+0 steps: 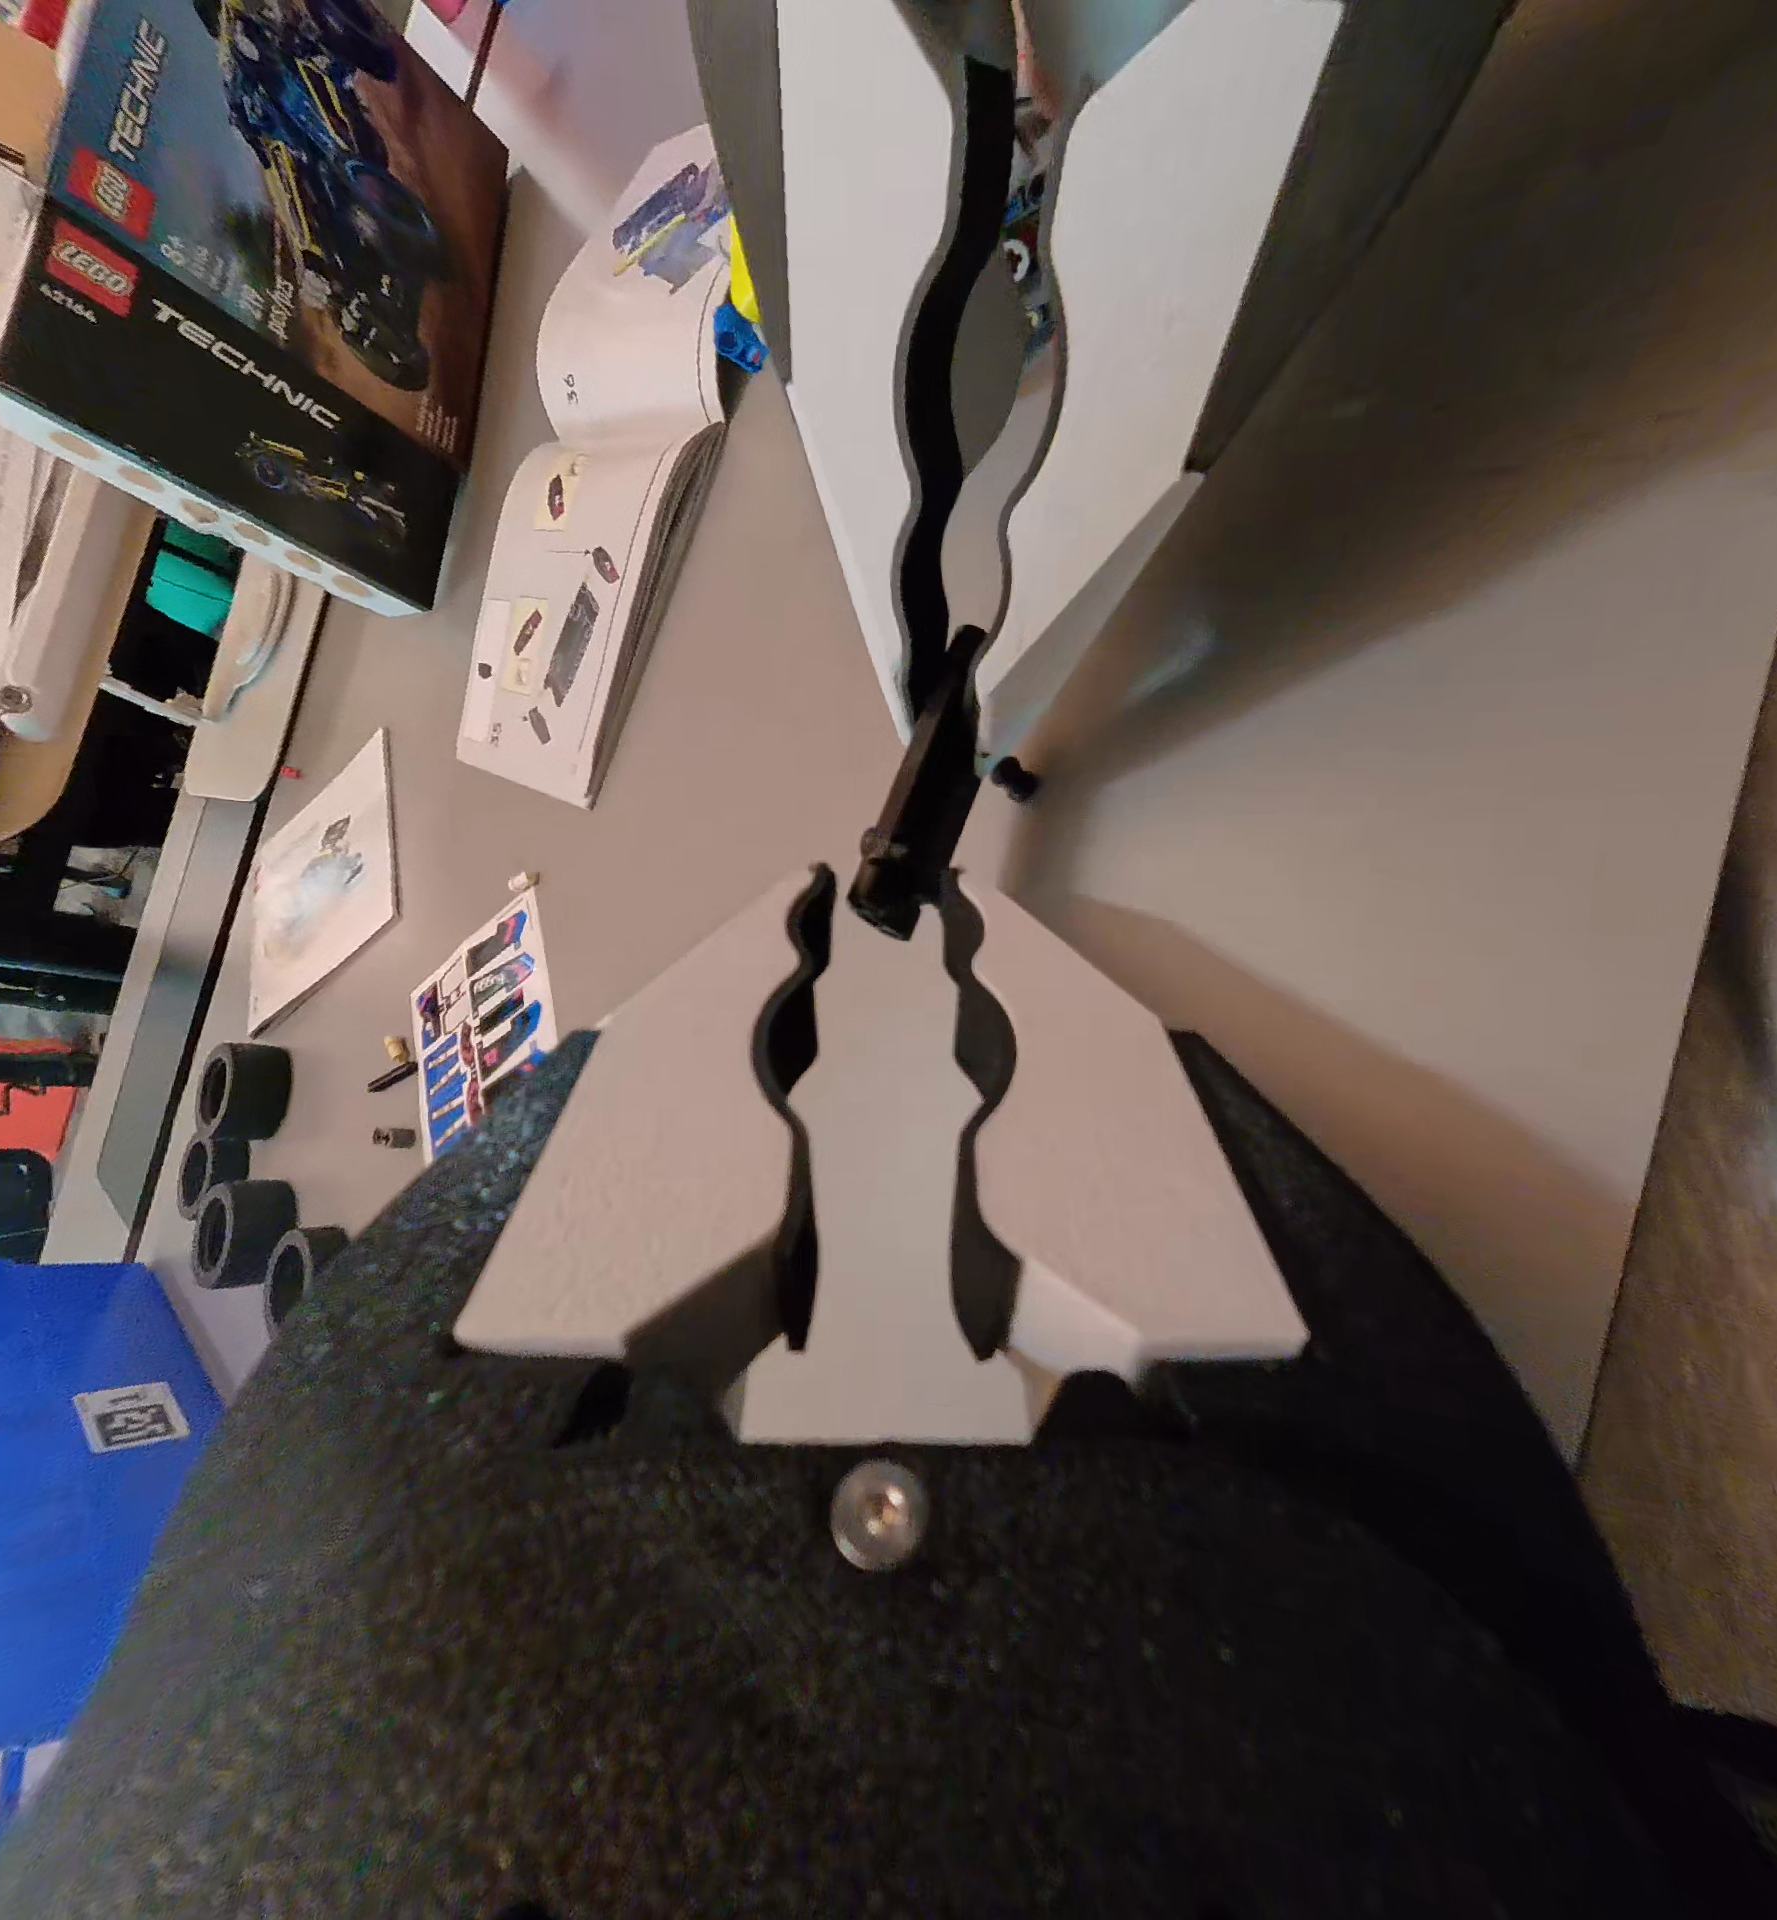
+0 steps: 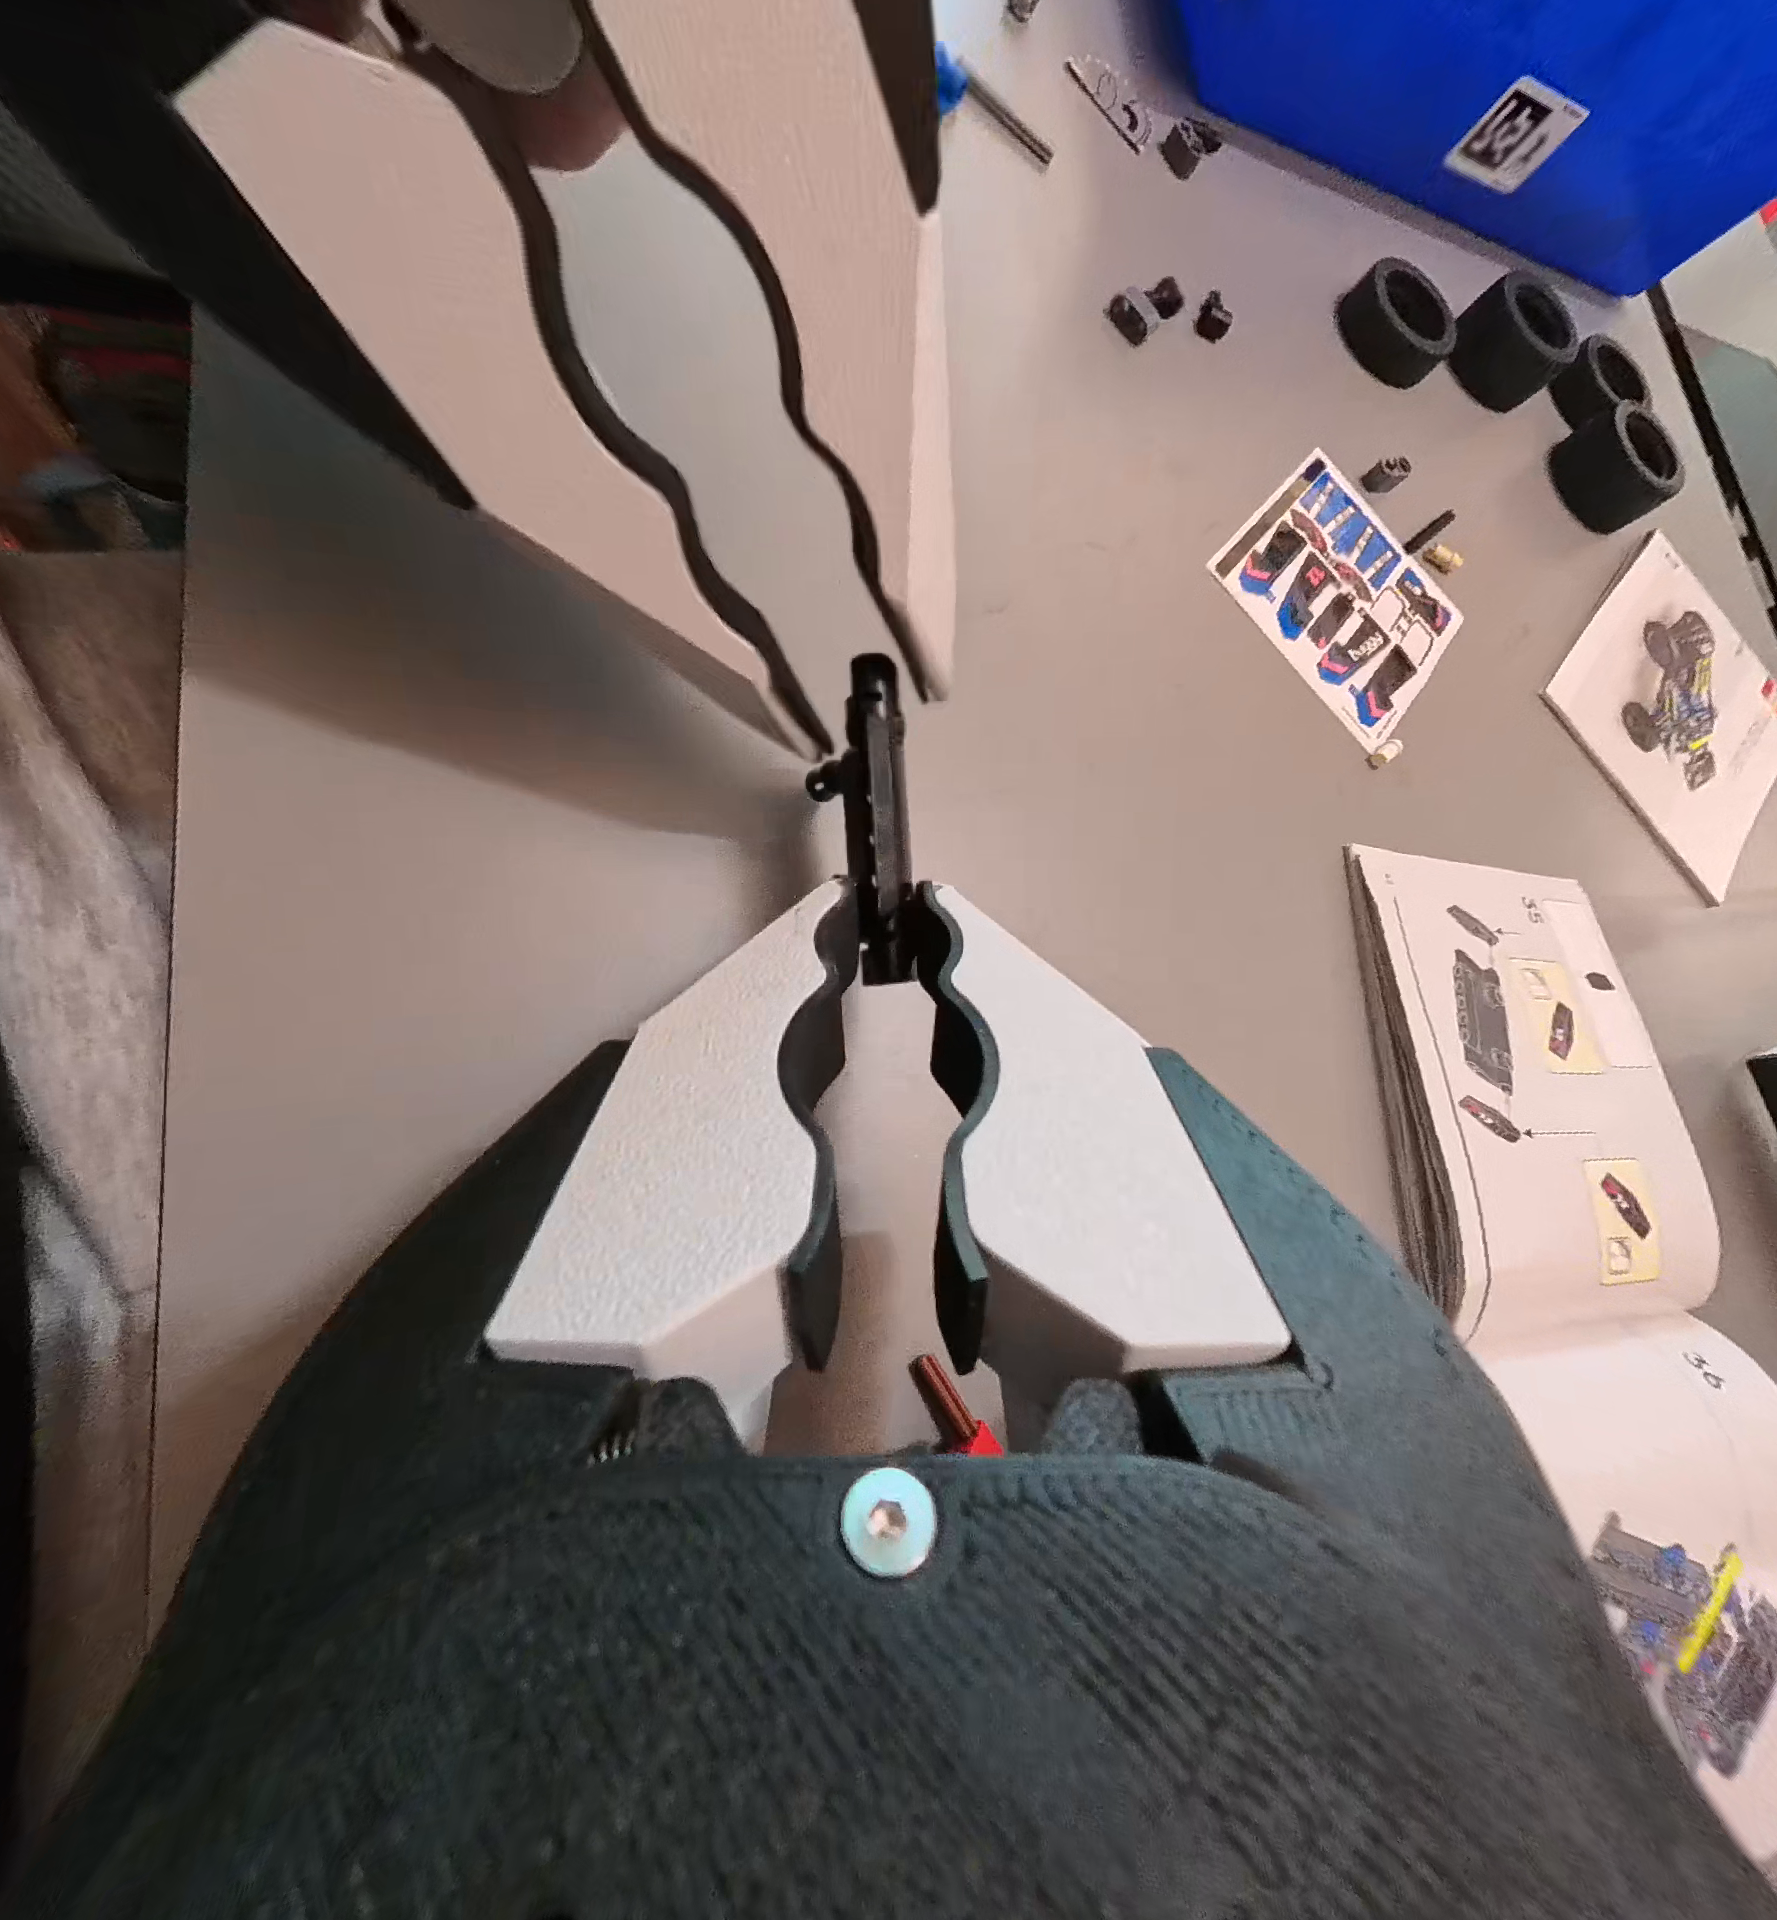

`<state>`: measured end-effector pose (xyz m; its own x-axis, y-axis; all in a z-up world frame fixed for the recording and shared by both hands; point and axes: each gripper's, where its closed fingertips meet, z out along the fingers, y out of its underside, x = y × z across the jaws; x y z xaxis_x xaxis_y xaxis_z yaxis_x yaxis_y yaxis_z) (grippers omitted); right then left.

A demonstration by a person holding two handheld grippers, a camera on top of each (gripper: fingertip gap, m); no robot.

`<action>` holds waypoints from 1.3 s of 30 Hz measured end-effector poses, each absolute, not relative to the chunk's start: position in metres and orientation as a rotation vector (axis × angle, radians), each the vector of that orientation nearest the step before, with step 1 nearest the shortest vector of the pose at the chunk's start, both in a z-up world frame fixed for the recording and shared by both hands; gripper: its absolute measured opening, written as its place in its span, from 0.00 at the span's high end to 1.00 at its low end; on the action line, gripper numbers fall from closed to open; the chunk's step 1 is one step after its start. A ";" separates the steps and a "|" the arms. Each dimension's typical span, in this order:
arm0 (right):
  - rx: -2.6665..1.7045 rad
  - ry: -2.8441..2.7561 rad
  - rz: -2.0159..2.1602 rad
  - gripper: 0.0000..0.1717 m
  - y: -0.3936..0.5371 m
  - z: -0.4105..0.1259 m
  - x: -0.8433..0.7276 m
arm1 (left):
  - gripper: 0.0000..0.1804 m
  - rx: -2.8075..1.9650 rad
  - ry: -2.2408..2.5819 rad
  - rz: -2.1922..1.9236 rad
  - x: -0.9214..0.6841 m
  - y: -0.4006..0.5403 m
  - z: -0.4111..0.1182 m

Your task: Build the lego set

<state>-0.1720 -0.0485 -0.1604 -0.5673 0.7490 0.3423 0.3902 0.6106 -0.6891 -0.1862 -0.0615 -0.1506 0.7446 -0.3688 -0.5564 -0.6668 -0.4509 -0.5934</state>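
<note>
Black beam (image 1: 920, 790): small plastic building-toy piece w/ side pins, held in the air between the two grippers, above the grey table (image 1: 718, 644). Judged light, stiff, smooth-sided, so prone to slip or twist if pinched off-centre; best hold looks like the flat faces near one end, clear of the pins. Left wrist view: left gripper (image 1: 879, 883) has its jaws apart; the beam's near end sits between the tips, gap visible on the left pad side, so not clamped. Right gripper comes in from above, gripping the beam's far end. Beside: open instruction booklet (image 1: 593, 582), set box (image 1: 240, 270), sticker sheet (image 1: 484, 1023), four black tyres (image 1: 240, 1174), blue bin (image 1: 42, 1475), a loose black pin (image 1: 1014, 777). Right wrist view: right gripper (image 2: 882, 914) closed on the beam (image 2: 879, 790), both pads pressing its flat sides; left gripper's tips straddle the far end. Tyres (image 2: 1507, 353), sticker sheet (image 2: 1331, 603), booklet (image 2: 1549, 1091), small black parts (image 2: 1164, 307) lie well apart to the side. Nothing blocks the beam except the opposing gripper's own fingers, close in.
</note>
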 end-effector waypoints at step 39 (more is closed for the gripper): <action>-0.803 -2.108 0.938 0.95 -0.069 -0.159 -0.186 | 0.99 -2.107 0.998 0.622 -0.190 -0.063 -0.157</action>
<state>-0.1856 -0.0694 -0.1589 -0.5750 0.7476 0.3323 0.2539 0.5492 -0.7962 -0.1897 -0.0627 -0.1571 0.5852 -0.4589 -0.6685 -0.8023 -0.4476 -0.3950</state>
